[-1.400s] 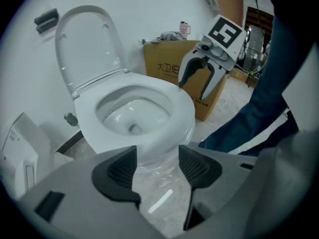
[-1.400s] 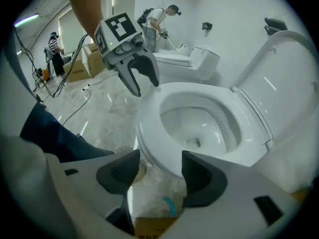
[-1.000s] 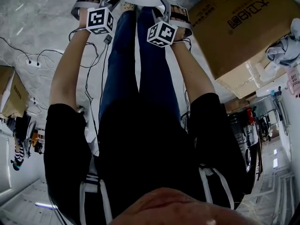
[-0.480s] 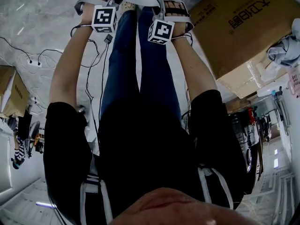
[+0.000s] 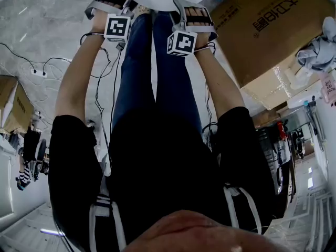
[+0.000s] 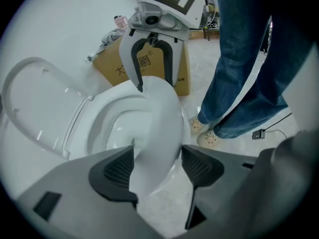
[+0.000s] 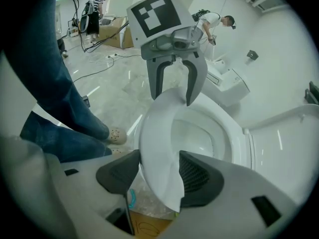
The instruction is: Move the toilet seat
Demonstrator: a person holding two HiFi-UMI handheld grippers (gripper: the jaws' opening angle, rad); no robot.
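Note:
The white toilet seat [image 6: 158, 126] is tilted up off the bowl [image 6: 112, 131], with the lid [image 6: 30, 98] standing open behind it. My left gripper [image 6: 157, 168] is shut on one side of the seat's ring. My right gripper [image 7: 157, 176] is shut on the other side of the toilet seat [image 7: 157, 148]. Each gripper shows in the other's view, its jaws astride the ring's far side. In the head view the left gripper [image 5: 116, 1] and right gripper [image 5: 191, 14] are side by side at the top, and the seat is hidden there.
A big cardboard box [image 5: 268, 30] stands to the right of the toilet. Cables [image 5: 31, 64] trail over the floor on the left. My jeans and shoes [image 6: 207, 138] are close to the bowl. Another toilet [image 7: 227, 83] and a person [image 7: 219, 21] are further back.
In the head view both grippers have slid a little down the picture toward my body, so more of each one shows. Their hold on the seat is unchanged.

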